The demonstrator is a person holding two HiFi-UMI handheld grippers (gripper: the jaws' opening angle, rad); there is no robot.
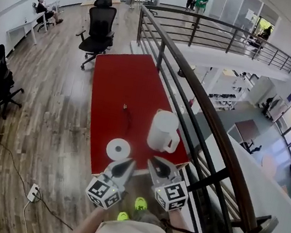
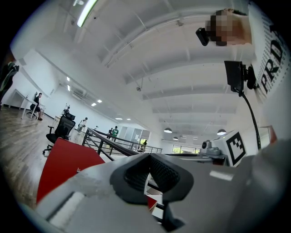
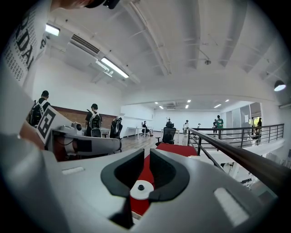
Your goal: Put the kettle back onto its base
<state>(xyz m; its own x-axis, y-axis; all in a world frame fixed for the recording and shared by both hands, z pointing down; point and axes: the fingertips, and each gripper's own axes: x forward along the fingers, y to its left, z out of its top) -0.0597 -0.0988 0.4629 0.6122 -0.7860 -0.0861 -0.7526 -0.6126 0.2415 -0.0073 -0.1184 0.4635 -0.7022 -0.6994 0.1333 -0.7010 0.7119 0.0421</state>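
Claw status, both units: the left claw (image 1: 127, 164) and the right claw (image 1: 154, 162) each had their jaws drawn almost together, leaving a thin slit with nothing held between them.

The kettle (image 1: 163, 130) stood upright on the red desk (image 1: 122, 75), off its base (image 1: 118, 149) and to the right of it, near but not touching. Its handle faced the near right corner of the desk, toward the right claw, which probably made that claw the natural one for the lift. The base lay flat close to the near desk edge, just ahead of the left claw, with open desk around it for setting the kettle down. A thin cord (image 1: 127, 117) lay further back on the desk.

Both claws were held roughly level and side by side, just short of the near edge, pointing across the desk, with the forearms reaching out from the person's body. A railing (image 1: 195, 88) ran along the desk's right side.
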